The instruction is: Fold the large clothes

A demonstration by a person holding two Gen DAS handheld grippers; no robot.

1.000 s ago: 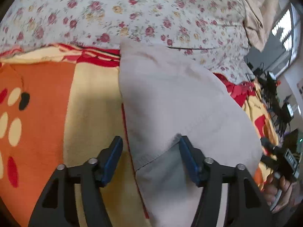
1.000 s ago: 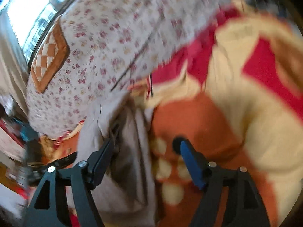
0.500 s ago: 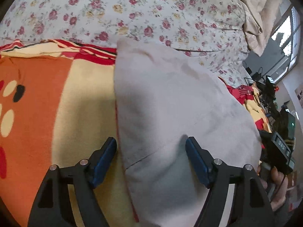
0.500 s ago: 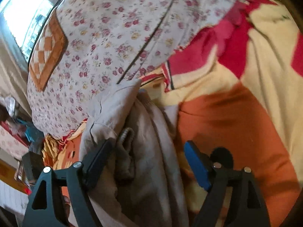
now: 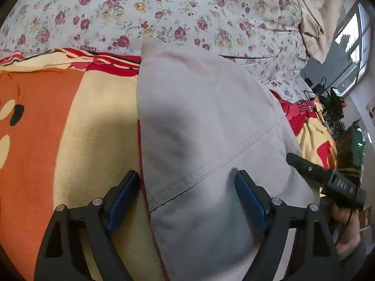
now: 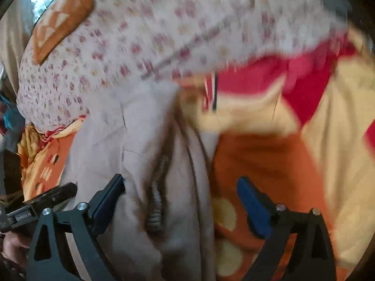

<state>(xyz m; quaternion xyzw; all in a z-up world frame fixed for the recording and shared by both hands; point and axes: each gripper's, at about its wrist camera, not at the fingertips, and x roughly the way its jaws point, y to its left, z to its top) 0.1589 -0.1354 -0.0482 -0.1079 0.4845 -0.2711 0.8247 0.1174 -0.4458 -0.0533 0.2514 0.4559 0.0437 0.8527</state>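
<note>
**Left wrist view: grey garment lies between spread tongs on the blanket**

Left wrist view, from the left edge: an orange and cream blanket [image 5: 77, 126] covers the bed, with a floral sheet [image 5: 164, 11] behind it. The left gripper [image 5: 186, 188] has its jaws opening; its left pad sits just beside the edge of the folded grey garment [image 5: 206, 121], the right pad over the cloth, neither one pinching it. At the far right a hand [image 5: 346, 220] grips the other tool.

Right wrist view is blurred. From the left: a hand [image 6: 11, 245], then the right gripper [image 6: 180, 192], released and with its jaws opening wide. The grey garment [image 6: 140, 152], with a ribbed cuff or zip showing in its folds, lies bunched between the pads, nearer the left one; the right pad hangs over the orange blanket [image 6: 269, 159]. The floral sheet [image 6: 164, 28] fills the top.
</note>
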